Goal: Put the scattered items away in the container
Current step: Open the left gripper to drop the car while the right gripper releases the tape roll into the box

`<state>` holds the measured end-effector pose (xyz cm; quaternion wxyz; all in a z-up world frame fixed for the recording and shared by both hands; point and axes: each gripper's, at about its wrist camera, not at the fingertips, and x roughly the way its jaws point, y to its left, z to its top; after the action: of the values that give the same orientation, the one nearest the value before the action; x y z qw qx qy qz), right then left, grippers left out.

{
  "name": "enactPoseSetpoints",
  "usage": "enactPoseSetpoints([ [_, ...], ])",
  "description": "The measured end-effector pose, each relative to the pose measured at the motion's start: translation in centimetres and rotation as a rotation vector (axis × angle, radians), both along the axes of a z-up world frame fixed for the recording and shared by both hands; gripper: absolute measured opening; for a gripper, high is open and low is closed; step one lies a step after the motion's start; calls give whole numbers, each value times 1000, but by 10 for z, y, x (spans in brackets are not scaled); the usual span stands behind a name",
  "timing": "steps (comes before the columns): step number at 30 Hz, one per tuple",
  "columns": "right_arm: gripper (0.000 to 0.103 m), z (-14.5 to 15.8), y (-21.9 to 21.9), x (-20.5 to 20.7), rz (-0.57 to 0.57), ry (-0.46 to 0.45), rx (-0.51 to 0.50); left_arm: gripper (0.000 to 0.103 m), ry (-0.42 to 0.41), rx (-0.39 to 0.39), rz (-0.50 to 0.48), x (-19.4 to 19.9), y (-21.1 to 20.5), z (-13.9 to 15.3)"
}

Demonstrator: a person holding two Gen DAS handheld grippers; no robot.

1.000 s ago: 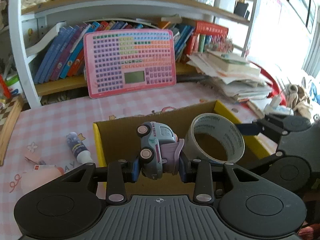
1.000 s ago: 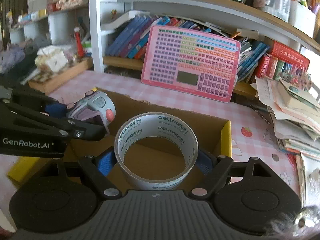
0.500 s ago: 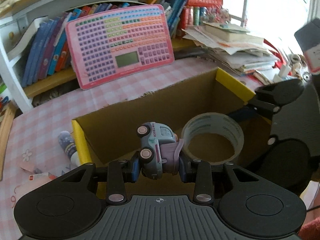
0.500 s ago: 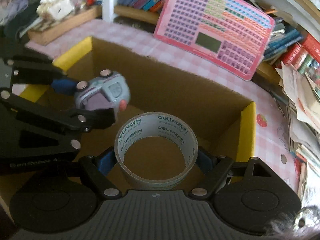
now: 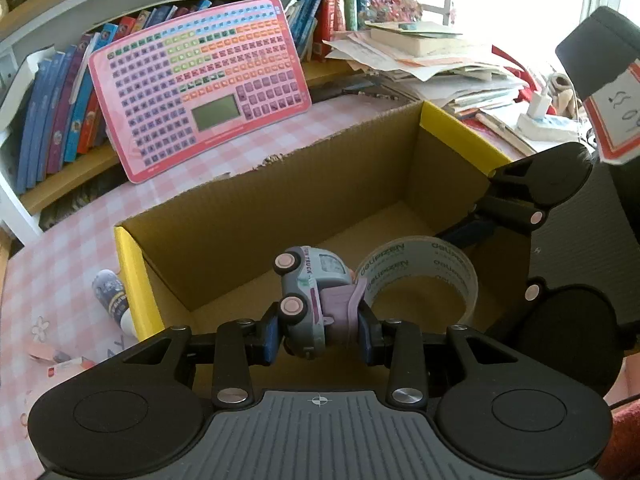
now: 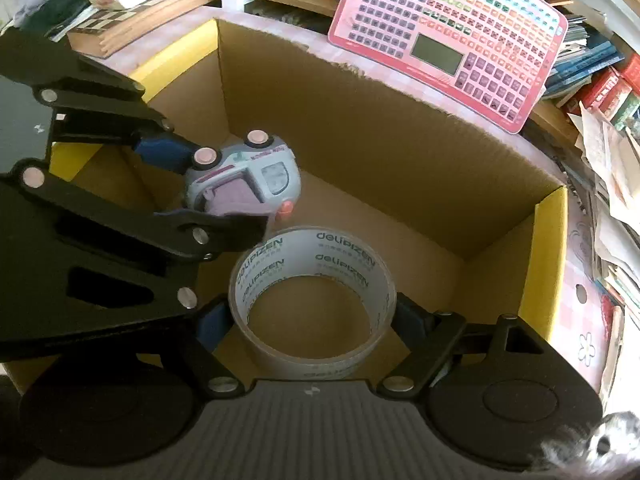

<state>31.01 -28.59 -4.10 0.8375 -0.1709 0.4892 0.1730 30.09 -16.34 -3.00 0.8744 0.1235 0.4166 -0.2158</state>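
Note:
My left gripper (image 5: pixel 318 338) is shut on a pale blue and purple toy car (image 5: pixel 314 300), held on its side over the open cardboard box (image 5: pixel 280 208). The car also shows in the right wrist view (image 6: pixel 244 178), inside the box (image 6: pixel 400 136) walls, near its left end. My right gripper (image 6: pixel 312 322) is shut on a clear tape roll (image 6: pixel 312 280), held low inside the box, right of the car. The roll also shows in the left wrist view (image 5: pixel 420 268).
A pink toy keyboard (image 5: pixel 200 80) leans on the bookshelf behind the box. A small bottle (image 5: pixel 112 296) and paper scraps (image 5: pixel 60 360) lie on the pink checked table left of the box. Stacked papers (image 5: pixel 432 56) sit at right. A chessboard (image 6: pixel 128 28) lies far left.
Both grippers have moved forward and down, from above the box's near wall to inside the box, still holding the toy car and the tape roll.

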Motion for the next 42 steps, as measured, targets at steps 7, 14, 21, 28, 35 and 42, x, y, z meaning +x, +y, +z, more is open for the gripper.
enactPoseSetpoints([
  [7,83,-1,-2,8,-1,23,10,36,12,1,6,6,1,0],
  [14,83,-1,-1,7,3,30,-7,40,2,28,10,5,-2,-1],
  [21,91,9,0,-7,0,-62,-16,79,-121,27,91,-11,6,16],
  [28,90,33,-3,-39,-25,-188,32,84,-185,-50,165,-37,21,46],
  [35,90,56,-10,-68,-61,-295,79,88,-258,-93,215,-72,34,65],
  [42,90,73,-13,-99,-72,-398,95,88,-281,-136,271,-105,47,75],
])
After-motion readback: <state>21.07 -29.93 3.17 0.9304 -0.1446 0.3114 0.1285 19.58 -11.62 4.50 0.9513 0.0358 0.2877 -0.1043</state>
